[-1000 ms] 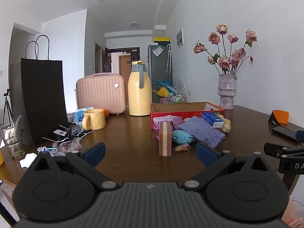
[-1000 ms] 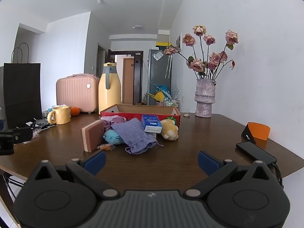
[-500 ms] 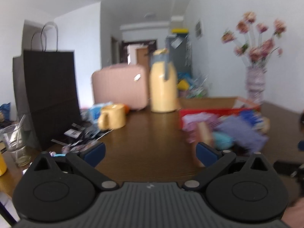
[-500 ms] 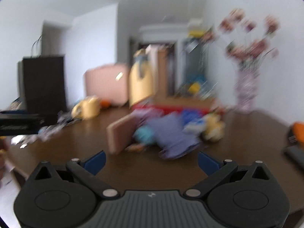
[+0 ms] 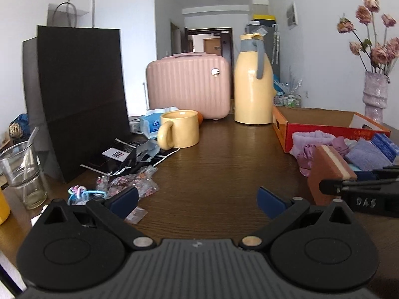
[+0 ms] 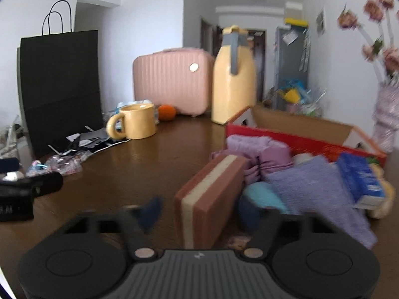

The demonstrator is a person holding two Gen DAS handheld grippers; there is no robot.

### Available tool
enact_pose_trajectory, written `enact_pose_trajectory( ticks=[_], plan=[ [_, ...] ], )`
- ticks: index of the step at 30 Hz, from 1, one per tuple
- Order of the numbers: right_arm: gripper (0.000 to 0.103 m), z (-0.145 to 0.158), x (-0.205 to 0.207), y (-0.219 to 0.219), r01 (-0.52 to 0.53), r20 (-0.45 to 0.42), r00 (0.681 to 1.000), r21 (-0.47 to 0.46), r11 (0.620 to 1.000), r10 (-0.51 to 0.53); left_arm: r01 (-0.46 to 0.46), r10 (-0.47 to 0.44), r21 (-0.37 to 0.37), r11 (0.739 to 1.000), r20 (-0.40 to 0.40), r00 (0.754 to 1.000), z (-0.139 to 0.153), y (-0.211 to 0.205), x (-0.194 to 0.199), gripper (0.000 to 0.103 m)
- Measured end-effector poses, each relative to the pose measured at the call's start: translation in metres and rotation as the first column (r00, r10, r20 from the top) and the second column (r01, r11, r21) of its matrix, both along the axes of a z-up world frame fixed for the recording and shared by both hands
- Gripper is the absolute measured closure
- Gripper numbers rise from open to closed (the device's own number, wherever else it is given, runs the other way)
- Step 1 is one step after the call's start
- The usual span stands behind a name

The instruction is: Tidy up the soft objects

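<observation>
A brown sponge with a cream stripe (image 6: 209, 196) stands on edge on the dark table, between the blurred fingers of my right gripper (image 6: 199, 211), whose jaws stand a little apart from its sides. Behind it lie a purple cloth pouch (image 6: 316, 189), a pink-purple fabric bundle (image 6: 259, 149), a light blue plush (image 6: 264, 196) and a blue tissue pack (image 6: 359, 177), in front of a red cardboard box (image 6: 299, 139). My left gripper (image 5: 197, 200) is open and empty over bare table, left of the sponge (image 5: 329, 172).
A yellow mug (image 5: 178, 129), pink case (image 5: 188, 84), yellow thermos (image 5: 253, 82) and black paper bag (image 5: 77, 94) stand at the back left. Wrappers (image 5: 129, 182) and a glass (image 5: 21, 172) lie at left. A vase of flowers (image 5: 374, 92) stands at right.
Both grippers have swung left and moved forward. My right gripper has come up around the sponge and its fingers have narrowed. My left gripper stays open.
</observation>
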State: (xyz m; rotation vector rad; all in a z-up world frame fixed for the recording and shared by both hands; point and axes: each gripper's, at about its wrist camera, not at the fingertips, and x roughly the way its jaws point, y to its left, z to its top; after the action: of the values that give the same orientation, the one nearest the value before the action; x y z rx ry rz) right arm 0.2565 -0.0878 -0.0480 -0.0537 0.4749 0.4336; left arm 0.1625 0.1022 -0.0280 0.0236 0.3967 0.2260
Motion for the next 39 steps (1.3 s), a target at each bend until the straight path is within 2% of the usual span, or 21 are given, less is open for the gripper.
enact_pose_trajectory(
  ticks=[3, 5, 6, 8, 10, 12, 14, 15, 18, 19, 23, 26, 28, 29, 30, 32, 34, 36, 37, 39],
  plan=[
    [0.065, 0.003, -0.004, -0.014, -0.033, -0.030, 0.999, 0.044, 0.998, 0.035, 0.048, -0.048, -0.022, 0.999, 0.008, 0.999, 0.001, -0.009, 0.001, 0.000],
    [0.065, 0.013, -0.022, -0.034, -0.129, -0.036, 0.991, 0.089, 0.988, 0.132, 0.111, -0.110, -0.055, 0.992, 0.020, 0.994, 0.001, -0.016, 0.000, 0.000],
    [0.065, 0.018, -0.030, -0.046, -0.180, -0.055, 0.981, 0.119, 0.976, 0.188, 0.162, -0.161, -0.080, 0.984, 0.023, 0.987, 0.001, -0.023, 0.000, 0.000],
    [0.064, 0.023, -0.042, -0.078, -0.286, -0.128, 0.940, 0.212, 0.935, 0.317, 0.245, -0.244, -0.124, 0.962, 0.026, 0.970, 0.001, -0.037, 0.001, 0.000],
    [0.064, 0.018, -0.045, -0.110, -0.309, -0.200, 0.903, 0.317, 0.897, 0.381, 0.325, -0.325, -0.165, 0.931, 0.027, 0.945, -0.001, -0.054, 0.008, 0.000],
    [0.064, 0.010, -0.043, -0.137, -0.249, -0.246, 0.905, 0.352, 0.902, 0.346, 0.385, -0.391, -0.187, 0.904, 0.007, 0.920, -0.005, -0.076, 0.016, 0.000],
    [0.052, 0.004, -0.040, -0.157, -0.143, -0.275, 0.930, 0.338, 0.930, 0.243, 0.422, -0.431, -0.172, 0.890, -0.012, 0.902, -0.009, -0.098, 0.023, 0.000],
    [0.042, 0.001, -0.037, -0.167, -0.068, -0.286, 0.944, 0.320, 0.945, 0.165, 0.435, -0.445, -0.166, 0.885, -0.022, 0.895, -0.011, -0.106, 0.027, 0.000],
    [0.041, -0.001, -0.034, -0.184, 0.108, -0.289, 0.957, 0.250, 0.962, -0.033, 0.459, -0.476, -0.171, 0.872, -0.073, 0.877, -0.018, -0.123, 0.036, 0.000],
    [0.041, -0.002, -0.036, -0.185, 0.123, -0.273, 0.960, 0.234, 0.964, -0.056, 0.465, -0.484, -0.177, 0.867, -0.083, 0.871, -0.020, -0.123, 0.038, 0.001],
    [0.041, -0.005, -0.055, -0.180, 0.043, -0.246, 0.969, 0.303, 0.952, 0.035, 0.457, -0.498, -0.248, 0.854, -0.137, 0.856, -0.029, -0.120, 0.048, 0.022],
    [0.041, -0.008, -0.067, -0.175, 0.002, -0.257, 0.962, 0.326, 0.945, 0.087, 0.467, -0.530, -0.329, 0.821, -0.135, 0.837, -0.030, -0.113, 0.055, 0.032],
    [0.045, -0.017, -0.072, -0.172, -0.011, -0.281, 0.952, 0.370, 0.929, 0.123, 0.480, -0.551, -0.354, 0.803, -0.135, 0.823, -0.029, -0.112, 0.056, 0.042],
    [0.047, -0.021, -0.073, -0.168, -0.016, -0.288, 0.948, 0.381, 0.924, 0.136, 0.486, -0.562, -0.365, 0.794, -0.135, 0.816, -0.028, -0.114, 0.055, 0.052],
    [0.053, -0.024, -0.070, -0.164, -0.017, -0.293, 0.946, 0.388, 0.922, 0.141, 0.491, -0.574, -0.382, 0.783, -0.138, 0.807, -0.026, -0.113, 0.053, 0.054],
    [0.058, -0.026, -0.065, -0.165, 0.024, -0.305, 0.946, 0.409, 0.912, 0.112, 0.471, -0.568, -0.413, 0.780, -0.151, 0.809, -0.025, -0.112, 0.048, 0.056],
    [0.069, -0.028, -0.057, -0.168, 0.072, -0.306, 0.950, 0.411, 0.909, 0.063, 0.451, -0.570, -0.459, 0.766, -0.158, 0.807, -0.025, -0.109, 0.038, 0.061],
    [0.073, -0.028, -0.054, -0.178, 0.119, -0.307, 0.951, 0.429, 0.895, 0.021, 0.461, -0.592, -0.485, 0.744, -0.157, 0.791, -0.023, -0.110, 0.027, 0.065],
    [0.077, -0.026, -0.055, -0.181, 0.136, -0.297, 0.955, 0.415, 0.900, -0.007, 0.459, -0.590, -0.487, 0.743, -0.153, 0.793, -0.022, -0.111, 0.025, 0.065],
    [0.078, -0.025, -0.054, -0.183, 0.149, -0.283, 0.959, 0.400, 0.904, -0.033, 0.450, -0.582, -0.490, 0.747, -0.152, 0.799, -0.023, -0.111, 0.027, 0.064]
  ],
)
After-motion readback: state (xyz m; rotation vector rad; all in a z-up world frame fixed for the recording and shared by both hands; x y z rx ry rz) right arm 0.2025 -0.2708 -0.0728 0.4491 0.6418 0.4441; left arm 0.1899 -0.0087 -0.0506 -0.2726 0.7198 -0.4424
